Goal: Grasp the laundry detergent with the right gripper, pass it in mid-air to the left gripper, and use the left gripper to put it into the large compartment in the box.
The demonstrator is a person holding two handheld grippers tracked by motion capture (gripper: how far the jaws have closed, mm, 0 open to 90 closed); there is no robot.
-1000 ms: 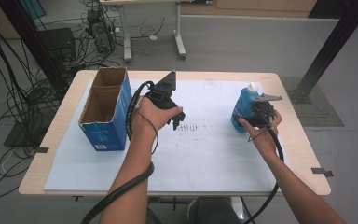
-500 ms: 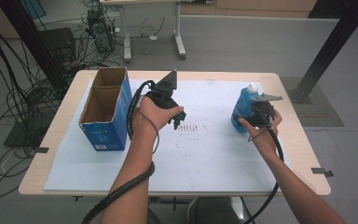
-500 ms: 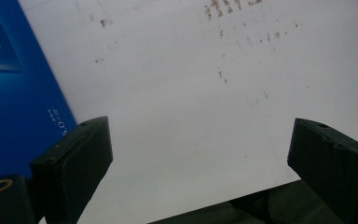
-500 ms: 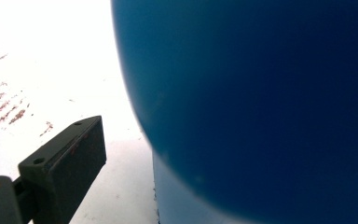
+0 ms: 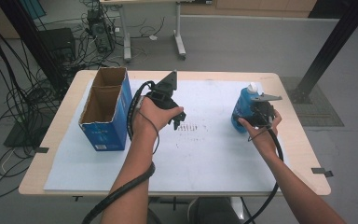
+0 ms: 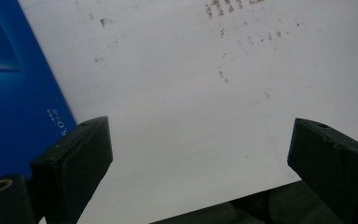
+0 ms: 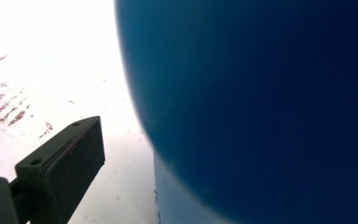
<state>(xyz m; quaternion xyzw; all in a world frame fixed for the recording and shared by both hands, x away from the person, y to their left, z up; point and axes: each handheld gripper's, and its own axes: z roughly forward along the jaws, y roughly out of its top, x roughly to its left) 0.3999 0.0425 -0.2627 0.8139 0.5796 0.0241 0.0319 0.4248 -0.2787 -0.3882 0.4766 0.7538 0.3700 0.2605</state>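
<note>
Blue bottle (image 5: 242, 108) stands on the white sheet (image 5: 205, 149), right gripper (image 5: 260, 112) against it, grip unclear; left gripper (image 6: 200, 154) gapes wide, empty.

bottle (image 5: 243, 108): glossy blue plastic | box (image 5: 106, 108): cardboard, printed blue | table (image 5: 284, 116): wood, matt white sheet

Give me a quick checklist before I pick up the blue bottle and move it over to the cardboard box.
1. Right gripper at the blue bottle: ok, right beside it.
2. Bottle seated between its jaws: cannot tell; the right gripper view shows one jaw with a gap to the bottle.
3. Bottle upright on the white sheet: ok.
4. Left gripper empty, jaws wide apart: ok.
5. Cardboard box open on top: ok, two compartments visible.
6. Path to the box: not ok, left hand lies between.
</note>
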